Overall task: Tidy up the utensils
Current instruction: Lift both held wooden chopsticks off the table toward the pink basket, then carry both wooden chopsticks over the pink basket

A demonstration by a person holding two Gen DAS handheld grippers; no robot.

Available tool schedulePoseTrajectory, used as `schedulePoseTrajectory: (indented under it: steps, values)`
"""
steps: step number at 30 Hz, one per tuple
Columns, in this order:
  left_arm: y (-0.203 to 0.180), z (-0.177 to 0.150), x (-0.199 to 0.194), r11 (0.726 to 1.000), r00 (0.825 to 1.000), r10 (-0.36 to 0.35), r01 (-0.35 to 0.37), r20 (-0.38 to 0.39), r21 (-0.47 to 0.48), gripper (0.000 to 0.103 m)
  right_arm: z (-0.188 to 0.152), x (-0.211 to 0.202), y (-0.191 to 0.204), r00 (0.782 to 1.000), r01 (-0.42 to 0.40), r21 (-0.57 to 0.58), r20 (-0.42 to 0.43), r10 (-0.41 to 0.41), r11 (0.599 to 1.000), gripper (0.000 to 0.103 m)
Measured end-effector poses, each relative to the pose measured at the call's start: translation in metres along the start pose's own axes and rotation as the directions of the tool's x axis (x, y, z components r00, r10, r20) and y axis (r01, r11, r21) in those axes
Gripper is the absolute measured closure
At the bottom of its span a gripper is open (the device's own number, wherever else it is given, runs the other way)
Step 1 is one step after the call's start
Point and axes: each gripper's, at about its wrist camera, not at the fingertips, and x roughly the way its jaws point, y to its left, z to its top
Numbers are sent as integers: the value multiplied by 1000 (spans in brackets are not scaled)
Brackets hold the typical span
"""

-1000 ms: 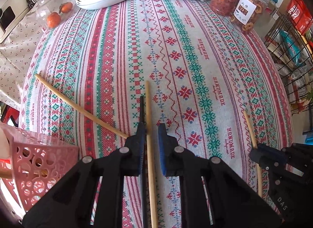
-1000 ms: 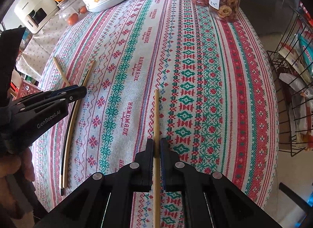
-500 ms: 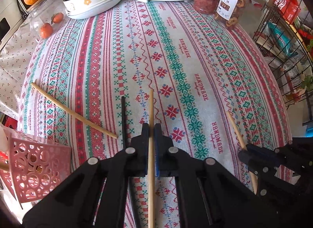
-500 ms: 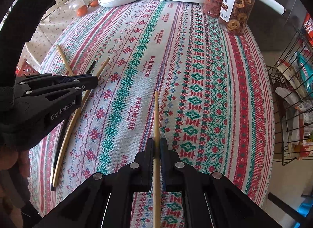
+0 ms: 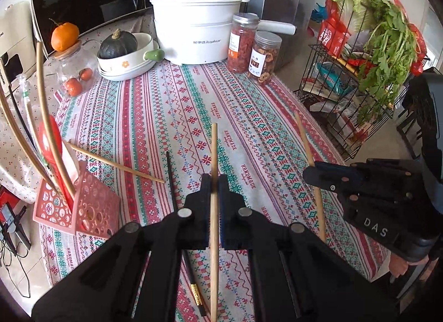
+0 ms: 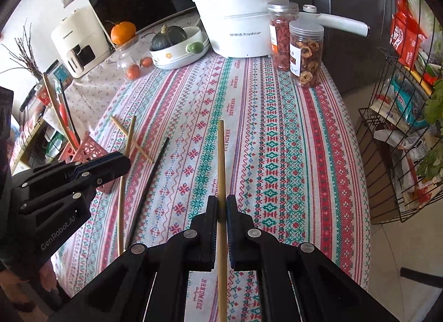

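Lifted clear of the tablecloth since a second ago, both wooden chopsticks. Left gripper pinching one chopstick at frame center; right gripper pinching another chopstick likewise. Lying at center left beside the pink basket, one more wooden chopstick and a black chopstick.

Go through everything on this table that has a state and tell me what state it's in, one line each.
Left gripper: shut on a wooden chopstick.
Right gripper: shut on another wooden chopstick.
Black chopstick: lying flat on the tablecloth.
Loose wooden chopstick: lying flat on the tablecloth.
Pink basket: upright, utensils standing in it.
White pot: lid on.
Two jars: lids on.
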Motion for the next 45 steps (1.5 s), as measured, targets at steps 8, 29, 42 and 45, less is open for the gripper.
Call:
schedulePoseTrajectory:
  steps: [8, 29, 42, 45]
  values:
    - [9, -24, -58, 998, 987, -54, 48, 152, 45, 97, -11, -46, 33, 989, 20, -53, 146, -12, 998, 97]
    - [58, -29, -185, 989, 850, -108, 146, 516, -34, 99, 7, -119, 89, 917, -39, -145, 388, 93, 989, 97]
    - [103, -14, -202, 992, 889, -63, 108, 454, -73, 103, 33, -132, 135, 868, -138, -200, 447, 216, 970, 97]
    - [105, -29, -159, 990, 956, -92, 117, 278, -75, 87, 33, -123, 132, 882, -128, -197, 426, 202, 972, 97]
